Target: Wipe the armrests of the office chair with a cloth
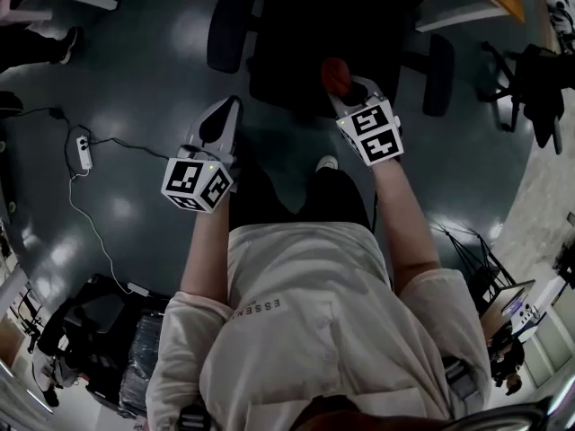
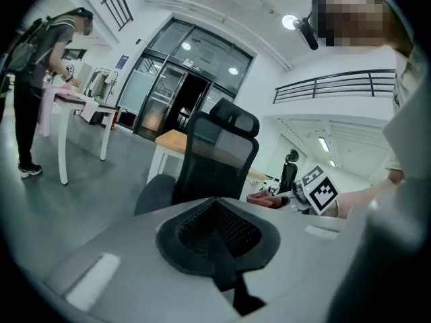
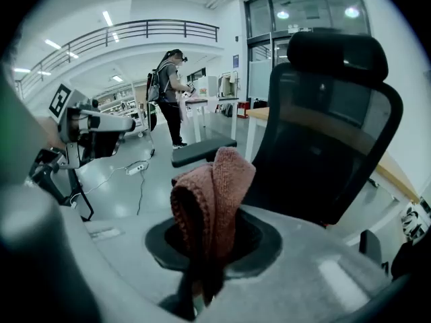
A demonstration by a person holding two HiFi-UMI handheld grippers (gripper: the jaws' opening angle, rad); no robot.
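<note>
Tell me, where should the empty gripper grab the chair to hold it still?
Probably the armrest nearest the left gripper: it is a long, narrow pad lying flat, free on both sides, so the jaws could close across its width from above.

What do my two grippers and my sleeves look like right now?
The left gripper and right gripper are both pale grey shells with dark, textured jaws. Each carries a white cube printed with black square markers. You wear a light cream top with small dark lettering; its sleeves end above the forearms.
</note>
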